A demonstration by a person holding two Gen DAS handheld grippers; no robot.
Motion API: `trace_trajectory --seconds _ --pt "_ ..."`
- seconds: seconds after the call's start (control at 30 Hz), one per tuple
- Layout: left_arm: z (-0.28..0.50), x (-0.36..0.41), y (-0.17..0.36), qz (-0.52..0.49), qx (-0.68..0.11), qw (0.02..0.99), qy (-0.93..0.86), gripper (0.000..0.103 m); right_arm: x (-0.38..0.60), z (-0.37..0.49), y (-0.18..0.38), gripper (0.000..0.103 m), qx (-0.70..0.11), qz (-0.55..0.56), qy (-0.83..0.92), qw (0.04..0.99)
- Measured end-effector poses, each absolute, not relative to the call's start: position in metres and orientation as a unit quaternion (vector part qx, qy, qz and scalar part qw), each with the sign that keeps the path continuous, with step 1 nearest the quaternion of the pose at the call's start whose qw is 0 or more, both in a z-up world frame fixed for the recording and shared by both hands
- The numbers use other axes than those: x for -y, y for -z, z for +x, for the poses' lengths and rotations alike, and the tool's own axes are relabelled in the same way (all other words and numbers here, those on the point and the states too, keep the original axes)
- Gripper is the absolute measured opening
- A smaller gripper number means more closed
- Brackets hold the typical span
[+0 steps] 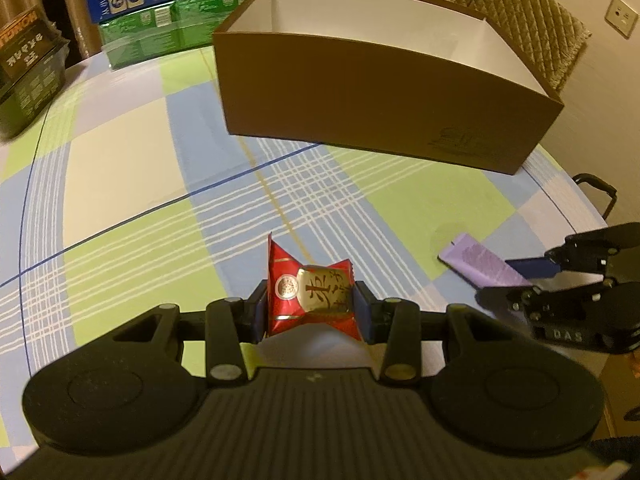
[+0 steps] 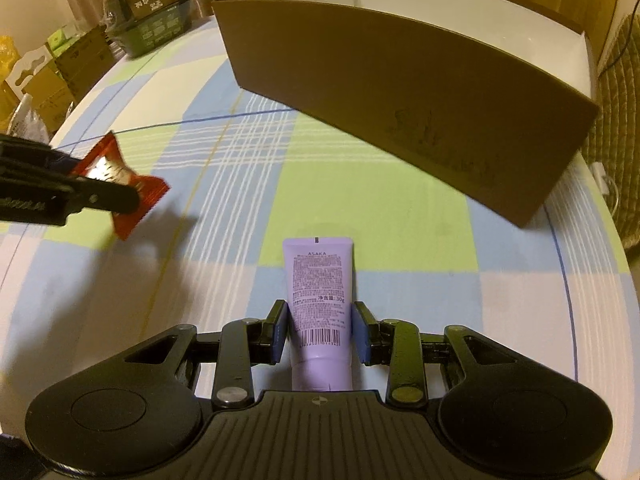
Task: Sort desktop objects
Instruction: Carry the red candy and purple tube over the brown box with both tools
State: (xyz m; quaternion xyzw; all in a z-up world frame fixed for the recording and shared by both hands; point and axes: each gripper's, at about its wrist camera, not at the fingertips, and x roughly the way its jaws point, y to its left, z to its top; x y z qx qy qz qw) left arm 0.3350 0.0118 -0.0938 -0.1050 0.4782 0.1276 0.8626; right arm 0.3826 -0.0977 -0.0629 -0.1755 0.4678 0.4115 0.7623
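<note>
We hold one thing in each claw above the checked bench (image 2: 360, 208), with the open brown box (image 1: 384, 112) just ahead of both.

The left claw (image 1: 310, 306) is clamped on a red candy packet (image 1: 310, 296), its pads pressing the plump middle while the crimped foil ends flare free. We judge it very light, crinkly and somewhat slick; the middle is the right place to hold, since the ends would fold or slide out.

The right claw (image 2: 320, 330) grips a lilac cream tube (image 2: 318, 280) across its lower body, near the barcode, with the flat sealed end pointing toward the box. The tube looks soft and smooth, so we expect it to give under pressure. A hold on the fuller body seems safer than on the thin seal, and a hard squeeze could strain the cap.
</note>
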Motion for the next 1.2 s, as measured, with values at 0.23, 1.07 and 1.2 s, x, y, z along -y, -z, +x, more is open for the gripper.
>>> trace_trajectory --seconds 0.23,1.07,1.2 --pt "0.340 -0.005 0.086 -0.097 -0.473 0.869 -0.112 0.037 0.112 0.375 0.038 0.031 -0.460 -0.152 -0.415 0.770" --pt "0.402 -0.010 0.012 -0.066 -0.394 0.913 -0.084 0.037 0.117 0.425 -0.075 0.031 -0.339 -0.097 -0.429 0.831" --pt "0.420 -0.014 0.000 -0.058 -0.382 0.919 -0.082 0.037 0.112 0.444 -0.083 0.031 -0.328 -0.093 -0.425 0.839"
